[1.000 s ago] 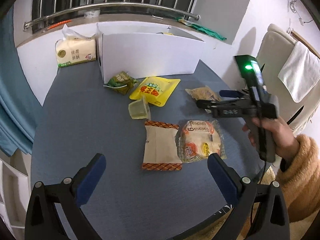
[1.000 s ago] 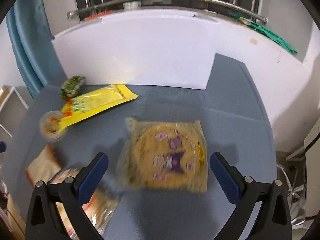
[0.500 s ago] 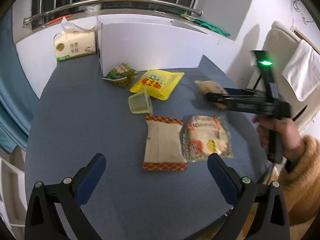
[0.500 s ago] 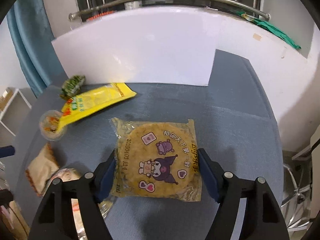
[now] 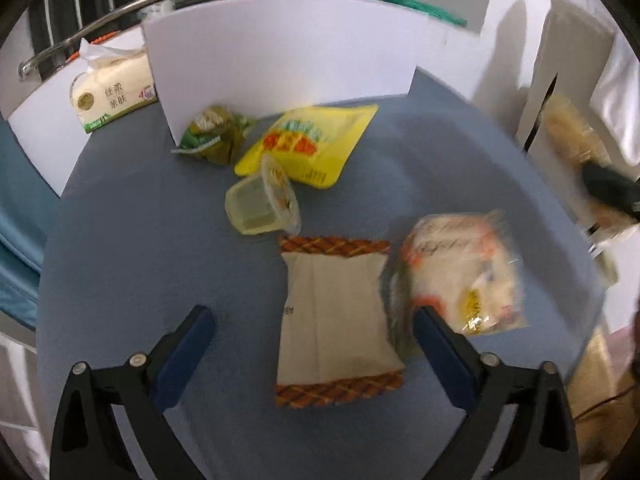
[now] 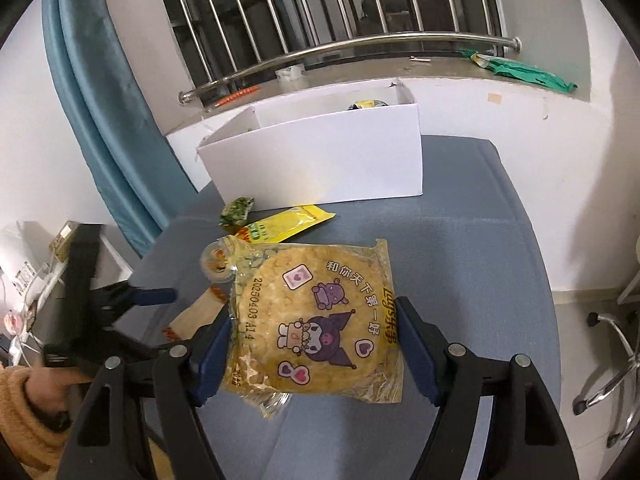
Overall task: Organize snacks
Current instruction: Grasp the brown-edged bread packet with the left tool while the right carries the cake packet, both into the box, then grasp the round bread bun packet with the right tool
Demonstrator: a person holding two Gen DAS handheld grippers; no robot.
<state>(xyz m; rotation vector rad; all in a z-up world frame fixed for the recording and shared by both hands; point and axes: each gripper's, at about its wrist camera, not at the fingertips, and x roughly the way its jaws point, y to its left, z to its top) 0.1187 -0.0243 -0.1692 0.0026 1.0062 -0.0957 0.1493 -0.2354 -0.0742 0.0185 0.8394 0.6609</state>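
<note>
My right gripper is shut on a round rice cracker pack with a purple cartoon print and holds it lifted above the blue table. The white box stands open at the table's far edge. My left gripper is open and low over a beige pastry pack with orange ends. A clear bread pack lies to its right. A jelly cup, a yellow pouch and a green pack lie nearer the box.
A tissue pack sits left of the box. A steel rail and window bars run behind the sill. A blue curtain hangs at the left. A chair base stands on the floor to the right.
My right gripper closed on the cracker pack and lifted it up off the table. My left gripper moved lower and forward toward the beige pastry pack.
</note>
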